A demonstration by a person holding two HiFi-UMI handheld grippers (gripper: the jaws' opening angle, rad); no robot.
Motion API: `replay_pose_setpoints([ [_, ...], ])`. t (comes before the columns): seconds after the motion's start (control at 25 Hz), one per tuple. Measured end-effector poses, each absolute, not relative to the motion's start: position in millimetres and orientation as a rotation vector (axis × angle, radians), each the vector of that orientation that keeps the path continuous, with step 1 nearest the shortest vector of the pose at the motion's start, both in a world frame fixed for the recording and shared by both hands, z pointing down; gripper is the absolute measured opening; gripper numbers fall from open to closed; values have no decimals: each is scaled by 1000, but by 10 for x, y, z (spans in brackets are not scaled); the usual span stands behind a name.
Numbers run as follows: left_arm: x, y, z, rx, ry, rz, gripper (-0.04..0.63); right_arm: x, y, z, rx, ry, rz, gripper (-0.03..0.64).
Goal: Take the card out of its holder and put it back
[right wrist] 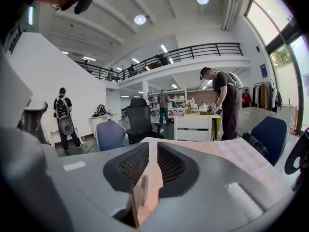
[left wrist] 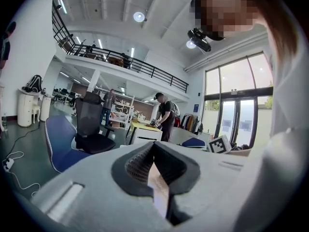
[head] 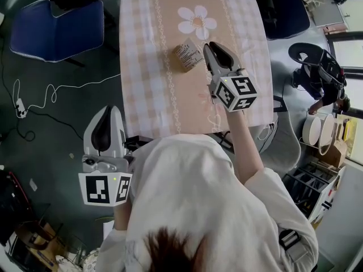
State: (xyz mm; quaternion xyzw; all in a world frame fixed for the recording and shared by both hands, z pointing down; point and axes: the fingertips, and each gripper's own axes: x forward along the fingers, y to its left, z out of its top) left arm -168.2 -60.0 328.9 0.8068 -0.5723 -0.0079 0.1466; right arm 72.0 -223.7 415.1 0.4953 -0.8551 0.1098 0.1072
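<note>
Over the table [head: 148, 89], in the head view, a pink checked cloth with a white flower [head: 197, 21] covers the top. The tan card holder [head: 188, 54] sits tilted on it below the flower, and the card cannot be told apart from it. The right gripper [head: 214, 47] lies just to the holder's right, its side touching the holder and its tips pointing away from the person. The left gripper [head: 108, 113] is held off the table's near left corner, above the grey floor. It is well apart from the holder, and a white cable [head: 51, 92] and a blue chair [head: 57, 33] lie beyond it.

Along the left gripper [left wrist: 154, 146] in its own view, the dark pads meet at their tips and grasp nothing. A pale strip shows in the slit below them, and what it is I cannot tell. Ahead stand a blue chair [left wrist: 60, 141] and a black office chair [left wrist: 89, 124].

Along the right gripper [right wrist: 150, 146] in its view, the pads are drawn in to a narrow slit. A thin tan sheet [right wrist: 141, 194] stands upright in the slit against the left pad. Whether it is the card or the holder's edge is unclear. The pink cloth [right wrist: 241, 153] runs ahead, with a person [right wrist: 222, 103] at a desk beyond
</note>
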Motion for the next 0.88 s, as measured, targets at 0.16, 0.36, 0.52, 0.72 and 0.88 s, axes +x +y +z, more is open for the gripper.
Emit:
replay_pose_setpoints([
  [0.16, -1709, -554, 3276, 2330, -1650, -15, 0, 832, -2080, 3753, 1515, -2567, 246, 24],
  [0.36, -1682, -515, 3252, 2353, -1635, -19, 0, 958, -1767, 3413, 1577, -2601, 232, -2],
  [0.52, -1615, -491, 3237, 2375, -1615, -19, 0, 978, -1395, 3328, 1582, -2597, 248, -2],
  [0.72, -1538, -456, 3223, 2401, -1586, -9, 0, 984, -935, 3423, 1611, -2578, 336, -2],
  [0.88, -1443, -406, 3220, 2437, -1549, 16, 0, 990, -660, 3504, 1620, -2556, 377, -2],
])
